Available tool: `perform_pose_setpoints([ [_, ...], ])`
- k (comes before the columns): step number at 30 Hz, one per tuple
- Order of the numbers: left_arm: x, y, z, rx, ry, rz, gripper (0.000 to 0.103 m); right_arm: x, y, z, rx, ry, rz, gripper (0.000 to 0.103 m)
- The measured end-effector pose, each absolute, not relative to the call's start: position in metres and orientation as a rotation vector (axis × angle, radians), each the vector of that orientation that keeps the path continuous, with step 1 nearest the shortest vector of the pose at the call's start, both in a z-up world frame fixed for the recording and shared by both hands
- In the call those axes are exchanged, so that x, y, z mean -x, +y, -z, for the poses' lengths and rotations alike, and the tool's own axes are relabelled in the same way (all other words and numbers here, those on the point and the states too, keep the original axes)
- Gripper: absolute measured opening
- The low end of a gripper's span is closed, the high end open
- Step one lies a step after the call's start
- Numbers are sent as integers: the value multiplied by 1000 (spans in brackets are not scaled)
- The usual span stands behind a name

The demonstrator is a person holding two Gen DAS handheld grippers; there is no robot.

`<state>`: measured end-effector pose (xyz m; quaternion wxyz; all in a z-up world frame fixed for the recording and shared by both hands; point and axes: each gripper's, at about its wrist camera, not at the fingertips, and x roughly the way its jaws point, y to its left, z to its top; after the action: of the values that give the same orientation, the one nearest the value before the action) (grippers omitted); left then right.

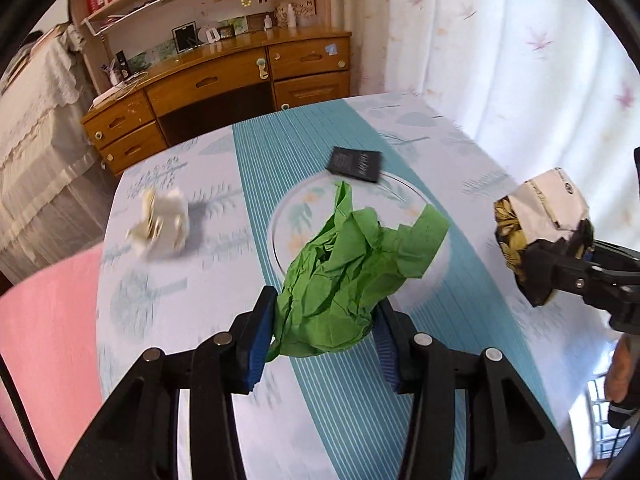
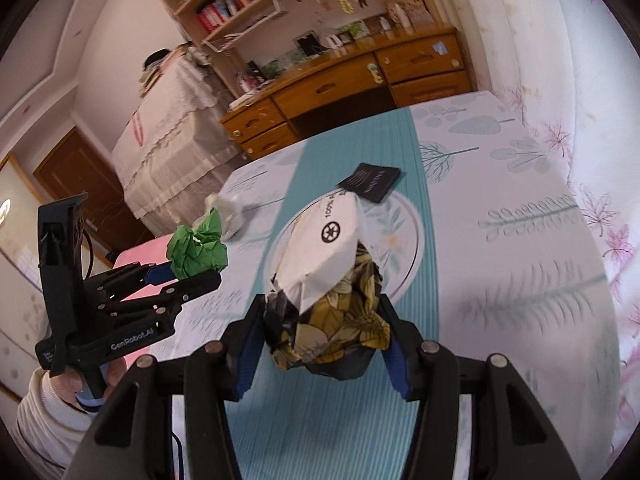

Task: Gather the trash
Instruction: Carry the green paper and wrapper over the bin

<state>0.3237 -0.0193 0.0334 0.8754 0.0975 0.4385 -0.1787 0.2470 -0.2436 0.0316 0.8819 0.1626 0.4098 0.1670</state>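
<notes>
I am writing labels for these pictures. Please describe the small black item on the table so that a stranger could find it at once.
Start at the table with its teal striped runner down the middle. At the runner's far part is a clear glass plate. The black packet lies flat on the plate's far rim; it alone is flat, dark and rectangular, with pale print, unlike the crumpled white paper.

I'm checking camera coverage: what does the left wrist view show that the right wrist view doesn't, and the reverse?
Only the left wrist view: the pink chair in full.
Only the right wrist view: the hand in a cream sleeve on the left gripper, and a brown door.
Both: the green paper, the white-and-floral wrapper, the black booklet, the glass plate, the white wad.
</notes>
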Motion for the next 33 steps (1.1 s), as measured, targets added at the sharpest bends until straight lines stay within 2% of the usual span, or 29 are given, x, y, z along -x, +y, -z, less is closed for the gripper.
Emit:
perform_pose_setpoints([
  [7, -212, 3, -42, -152, 893, 399, 44, -143, -211, -48, -229, 830, -398, 53],
  [16, -83, 24, -15, -135, 909, 471, 44, -28, -165, -26, -1, 840, -465, 53],
  [24, -15, 28, 57, -111, 992, 505, 44, 24, -144, 46, 64, 968, -498, 53],
  [33, 2, 16, 162, -157, 1156, 497, 44, 23, -143, 155, 81, 1115, -456, 53],
])
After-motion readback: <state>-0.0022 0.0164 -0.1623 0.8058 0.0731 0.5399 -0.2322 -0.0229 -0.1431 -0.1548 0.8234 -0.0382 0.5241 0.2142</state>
